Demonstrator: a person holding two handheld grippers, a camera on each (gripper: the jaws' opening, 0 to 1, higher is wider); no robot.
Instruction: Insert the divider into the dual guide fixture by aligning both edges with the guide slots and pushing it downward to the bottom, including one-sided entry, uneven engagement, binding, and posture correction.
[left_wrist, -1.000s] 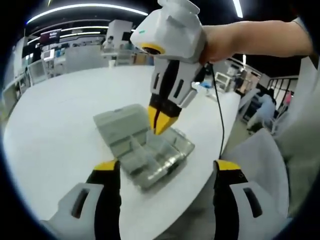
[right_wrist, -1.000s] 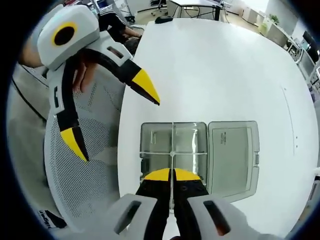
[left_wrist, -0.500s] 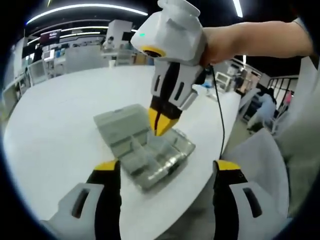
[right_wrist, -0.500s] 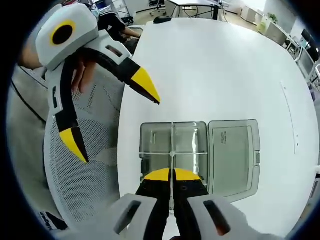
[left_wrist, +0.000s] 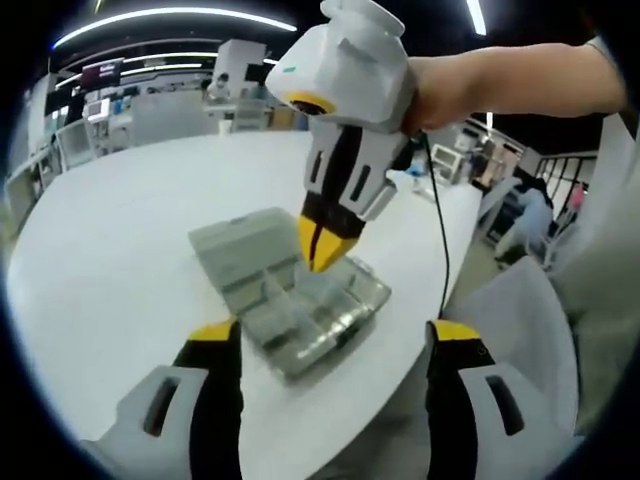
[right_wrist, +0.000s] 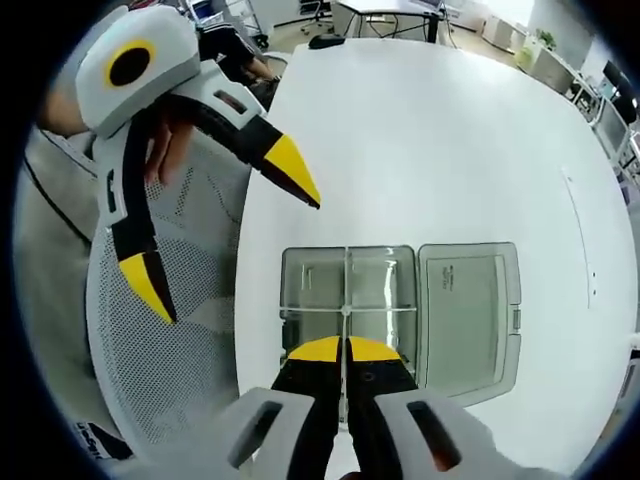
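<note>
A clear plastic compartment box (right_wrist: 310, 290) lies on the white table (right_wrist: 430, 140), its lid (right_wrist: 465, 310) folded open to the right. A thin clear divider (right_wrist: 345, 285) stands edge-on along the box's middle line, crossing a shorter partition. My right gripper (right_wrist: 345, 347) is shut on the divider's near end, directly over the box's near wall. In the left gripper view, the right gripper (left_wrist: 322, 250) points down into the box (left_wrist: 290, 300). My left gripper (left_wrist: 335, 335) is open and holds nothing, short of the box. The left gripper (right_wrist: 222, 237) hangs off the table's edge.
The box sits close to the table's curved edge (right_wrist: 245, 230). A grey mesh chair (right_wrist: 170, 360) stands just beyond that edge under the left gripper. A black cable (left_wrist: 438, 230) trails from the right gripper. A person's forearm (left_wrist: 510, 75) holds it. Office furniture stands far behind.
</note>
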